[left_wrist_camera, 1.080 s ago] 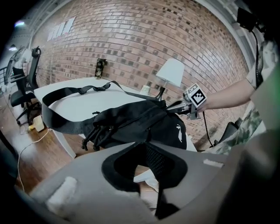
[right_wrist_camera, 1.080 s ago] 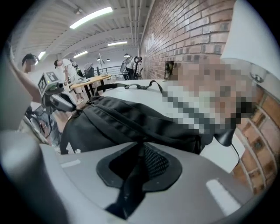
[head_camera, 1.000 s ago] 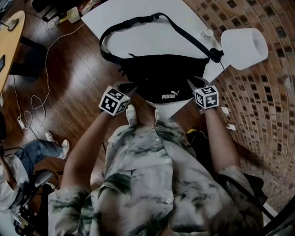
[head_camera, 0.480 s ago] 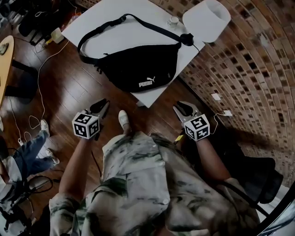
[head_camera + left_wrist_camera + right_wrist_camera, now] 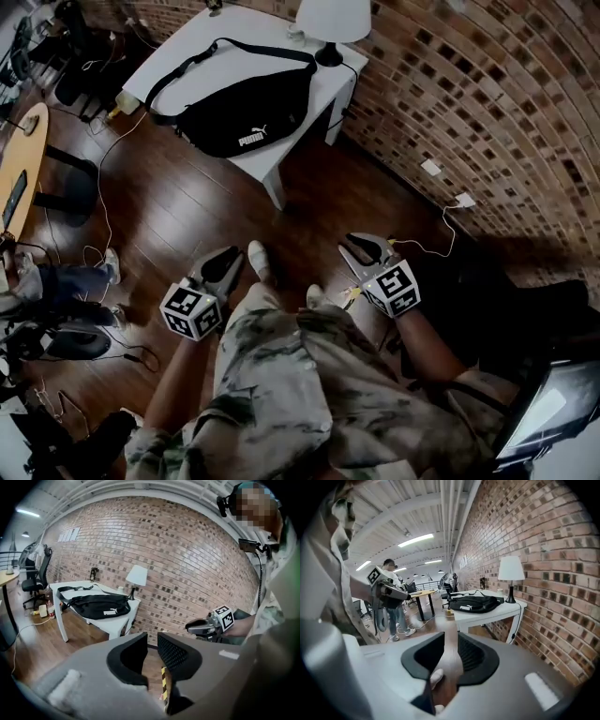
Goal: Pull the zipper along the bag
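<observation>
A black waist bag [image 5: 239,111] with a white logo and a long strap lies on a white table [image 5: 281,155] far ahead of me. It also shows small in the left gripper view, bag [image 5: 99,606], and in the right gripper view, bag [image 5: 476,603]. My left gripper [image 5: 223,262] hangs low over the wooden floor by my left leg, open, with nothing between its jaws. My right gripper [image 5: 361,247] is held at my right side, also open and empty. Both are well away from the bag. The zipper is too small to make out.
A white lamp [image 5: 330,19] stands at the table's far corner against the brick wall [image 5: 487,112]. Cables trail over the floor [image 5: 178,206]. A round wooden table [image 5: 23,159] and chairs stand at the left, with a person's legs [image 5: 66,281] nearby.
I have backed away from the table. Both grippers, which were at the bag's two ends, have left it and dropped to my sides. The bag stays on the table.
</observation>
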The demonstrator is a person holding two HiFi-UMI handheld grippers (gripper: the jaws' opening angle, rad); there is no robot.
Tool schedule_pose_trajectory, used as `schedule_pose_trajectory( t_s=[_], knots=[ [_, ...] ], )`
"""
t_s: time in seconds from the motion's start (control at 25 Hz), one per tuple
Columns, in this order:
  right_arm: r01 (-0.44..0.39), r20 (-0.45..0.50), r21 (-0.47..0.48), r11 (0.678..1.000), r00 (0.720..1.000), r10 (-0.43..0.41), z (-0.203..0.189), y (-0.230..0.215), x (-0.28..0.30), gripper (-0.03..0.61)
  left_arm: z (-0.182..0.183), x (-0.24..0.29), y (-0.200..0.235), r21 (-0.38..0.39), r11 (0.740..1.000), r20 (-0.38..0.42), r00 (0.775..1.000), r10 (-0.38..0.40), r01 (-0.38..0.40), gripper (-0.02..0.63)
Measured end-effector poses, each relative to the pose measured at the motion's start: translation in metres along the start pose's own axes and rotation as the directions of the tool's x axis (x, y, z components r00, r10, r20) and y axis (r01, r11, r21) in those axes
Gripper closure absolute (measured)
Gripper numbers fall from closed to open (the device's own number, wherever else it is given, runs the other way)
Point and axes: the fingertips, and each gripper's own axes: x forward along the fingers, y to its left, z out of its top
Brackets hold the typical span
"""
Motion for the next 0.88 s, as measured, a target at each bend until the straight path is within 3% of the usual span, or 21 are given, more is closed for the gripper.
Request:
schedule_pose_trajectory(
  t_s=[0.16, 0.24, 0.48, 0.68, 0.88],
  knots=[
    [-0.009, 0.077, -0.042, 0.999, 0.997, 0.012, 0.020, 0.042, -0.033, 0.488, 0.006, -0.028, -0.053, 0.208, 0.977, -0.036, 0.998, -0.049, 0.056, 0.543],
    [-0.023, 0.101, -0.074, 0.997, 0.994, 0.031, 0.028, 0.062, -0.043, 0.487, 0.009, -0.039, -0.075, 0.266, 0.961, -0.033, 0.997, -0.075, 0.081, 0.543],
    [-0.033, 0.138, -0.149, 0.988, 0.989, 0.054, 0.041, 0.134, -0.064, 0.485, 0.013, -0.083, -0.118, 0.260, 0.949, 0.024, 0.981, -0.193, 0.181, 0.543],
    [-0.034, 0.168, -0.156, 0.987, 0.984, 0.060, 0.049, 0.202, -0.071, 0.485, -0.009, -0.143, -0.118, 0.188, 0.958, 0.063, 0.971, -0.231, 0.215, 0.543],
    [-0.016, 0.208, -0.151, 0.988, 0.977, 0.048, 0.063, 0.266, -0.080, 0.486, -0.035, -0.201, -0.110, 0.183, 0.958, 0.065, 0.970, -0.234, 0.219, 0.543]
  ],
)
